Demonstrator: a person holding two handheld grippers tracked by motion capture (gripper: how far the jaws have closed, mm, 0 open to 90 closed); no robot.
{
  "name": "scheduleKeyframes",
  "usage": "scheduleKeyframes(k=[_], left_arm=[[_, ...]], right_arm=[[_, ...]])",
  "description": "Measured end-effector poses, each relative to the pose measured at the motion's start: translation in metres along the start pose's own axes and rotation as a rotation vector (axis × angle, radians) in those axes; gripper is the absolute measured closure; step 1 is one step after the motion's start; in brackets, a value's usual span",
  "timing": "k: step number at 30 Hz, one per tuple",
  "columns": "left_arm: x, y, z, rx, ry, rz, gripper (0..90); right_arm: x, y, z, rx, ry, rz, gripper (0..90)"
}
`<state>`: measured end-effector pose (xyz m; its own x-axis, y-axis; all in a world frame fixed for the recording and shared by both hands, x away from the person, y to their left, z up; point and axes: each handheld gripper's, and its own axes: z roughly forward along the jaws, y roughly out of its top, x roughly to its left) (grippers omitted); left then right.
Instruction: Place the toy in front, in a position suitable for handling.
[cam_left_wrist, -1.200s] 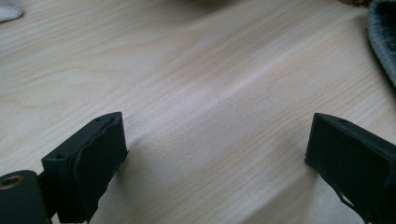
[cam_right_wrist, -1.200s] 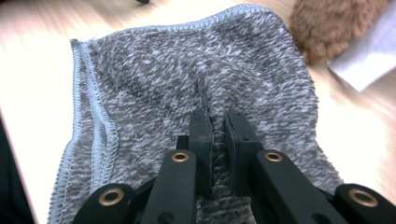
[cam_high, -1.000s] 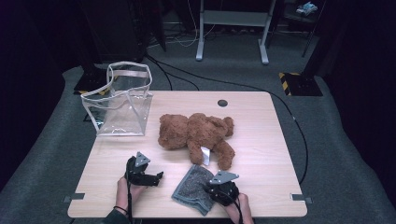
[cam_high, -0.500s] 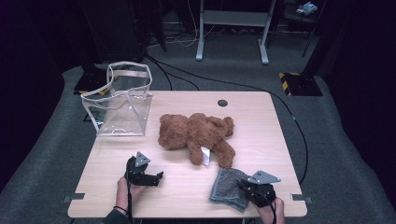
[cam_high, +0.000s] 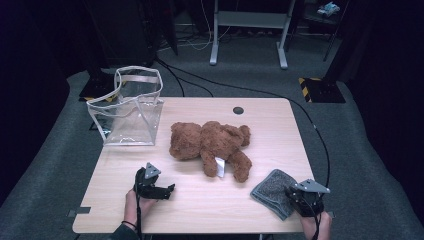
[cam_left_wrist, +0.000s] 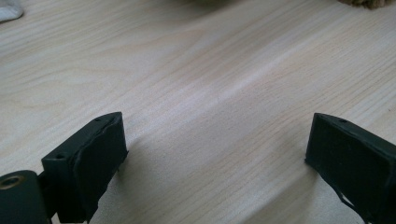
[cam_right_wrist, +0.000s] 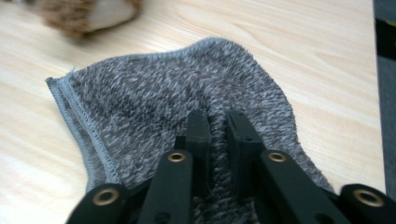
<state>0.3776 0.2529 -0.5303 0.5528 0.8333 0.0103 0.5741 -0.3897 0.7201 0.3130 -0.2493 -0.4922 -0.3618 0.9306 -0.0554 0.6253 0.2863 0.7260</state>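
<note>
A grey knitted cloth (cam_high: 272, 192) lies crumpled at the table's front right, just clear of the brown teddy bear's (cam_high: 210, 142) foot. My right gripper (cam_high: 292, 194) grips its near edge. In the right gripper view the jaws (cam_right_wrist: 218, 119) stand close together with a ridge of the cloth (cam_right_wrist: 163, 88) pinched between them. They have just been opening a little, but the fold still fills the gap. My left gripper (cam_high: 167, 190) rests at the front left, its jaws (cam_left_wrist: 215, 140) wide apart over bare wood with nothing between them.
A clear plastic bag (cam_high: 130, 112) with white trim stands upright at the back left corner of the wooden table (cam_high: 270, 130). The bear lies across the middle with a white tag (cam_high: 220, 167) on it. A dark round grommet (cam_high: 238, 110) sits near the back edge.
My right gripper has moved right along the front edge, dragging the grey cloth from the front middle to the front right corner. The left gripper has stayed put.
</note>
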Motion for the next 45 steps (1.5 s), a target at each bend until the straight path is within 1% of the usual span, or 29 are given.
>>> scheduleKeyframes(k=[1,2,3,4,5,8,9,10,12,14,15,16,17,18,19,20,22,23,24,25,29,33,34,36,37,40,41,43,45], left_arm=[[0.0,0.0,0.0,0.0,0.0,0.0,4.7],[0.0,0.0,0.0,0.0,0.0,0.0,4.7],[0.0,0.0,0.0,0.0,0.0,0.0,4.7],[0.0,0.0,0.0,0.0,0.0,-0.001,4.7],[0.0,0.0,0.0,0.0,0.0,0.0,4.7],[0.0,0.0,0.0,-0.005,0.003,-0.002,4.7],[0.0,0.0,0.0,0.0,0.0,0.0,4.7],[0.0,0.0,0.0,-0.001,0.0,-0.001,4.7],[0.0,0.0,0.0,-0.001,0.0,0.0,4.7],[0.0,0.0,0.0,0.002,0.0,0.002,4.8],[0.0,0.0,0.0,-0.005,0.004,0.001,4.7],[-0.001,0.0,0.0,-0.008,0.008,0.0,4.7],[0.0,0.0,0.001,-0.008,0.008,0.001,4.7],[0.0,0.0,0.0,-0.007,0.008,0.001,4.7],[-0.001,0.0,0.001,-0.008,0.008,0.001,4.7],[-0.001,0.0,0.0,-0.007,0.009,0.0,4.7],[-0.001,0.0,0.001,-0.009,0.009,0.0,4.8],[0.0,0.0,0.001,-0.009,0.009,0.002,4.8],[0.0,0.0,0.0,-0.008,0.008,0.001,4.7],[0.0,0.0,0.001,-0.008,0.008,0.001,4.8],[0.0,0.0,0.0,-0.005,0.004,0.001,4.8],[0.0,0.0,0.0,-0.006,0.006,0.001,4.8],[0.0,0.0,0.0,-0.005,0.004,0.001,4.8],[0.0,0.0,0.0,-0.005,0.004,0.002,4.8],[0.0,0.0,0.001,-0.008,0.008,0.0,4.8],[0.0,0.0,0.0,-0.004,0.003,0.002,4.8],[0.0,0.0,0.0,-0.005,0.004,0.002,4.8],[0.0,0.0,0.0,0.002,0.0,0.003,4.8],[0.0,0.0,0.0,0.001,0.001,0.003,4.8]], right_arm=[[-0.001,0.0,0.001,0.007,0.004,0.011,74.6],[-0.001,-0.001,0.002,0.006,0.002,0.023,64.3],[-0.003,0.001,0.003,0.018,0.027,0.042,57.7],[-0.003,0.002,0.003,0.011,0.032,0.048,50.2],[-0.002,0.004,0.002,0.006,0.032,0.052,38.5],[0.001,0.012,0.008,0.031,0.047,0.044,30.3],[0.002,0.015,0.013,0.066,0.063,0.035,28.3],[0.004,0.016,0.016,0.077,0.066,0.049,28.4],[0.006,0.017,0.024,0.121,0.076,0.037,27.6],[0.008,0.016,0.032,0.14,0.075,0.017,33.5],[0.01,0.014,0.035,0.164,0.066,0.032,34.8],[0.01,0.013,0.036,0.154,0.062,0.032,40.5],[0.011,0.011,0.035,0.133,0.058,0.042,50.8],[0.011,0.011,0.035,0.118,0.056,0.037,58.5],[0.013,0.01,0.034,0.115,0.057,0.056,69.0],[0.012,0.01,0.034,0.107,0.057,0.064,73.8],[0.011,0.011,0.034,0.104,0.057,0.082,78.9],[0.009,0.012,0.034,0.099,0.056,0.101,79.9],[0.007,0.013,0.035,0.089,0.056,0.087,80.3],[0.005,0.016,0.035,0.077,0.044,0.108,80.7],[-0.004,0.03,0.033,0.047,0.01,0.12,80.7],[-0.015,0.049,0.033,0.041,-0.051,0.132,80.6],[-0.017,0.051,0.034,0.044,-0.053,0.142,80.6],[-0.023,0.057,0.037,0.047,-0.084,0.156,80.4],[-0.027,0.06,0.04,0.047,-0.092,0.173,80.3],[-0.034,0.066,0.049,0.047,-0.119,0.196,80.1],[-0.036,0.067,0.051,0.044,-0.12,0.194,80.0],[-0.038,0.07,0.057,0.05,-0.14,0.209,79.7],[-0.042,0.073,0.065,0.056,-0.143,0.225,79.4]])
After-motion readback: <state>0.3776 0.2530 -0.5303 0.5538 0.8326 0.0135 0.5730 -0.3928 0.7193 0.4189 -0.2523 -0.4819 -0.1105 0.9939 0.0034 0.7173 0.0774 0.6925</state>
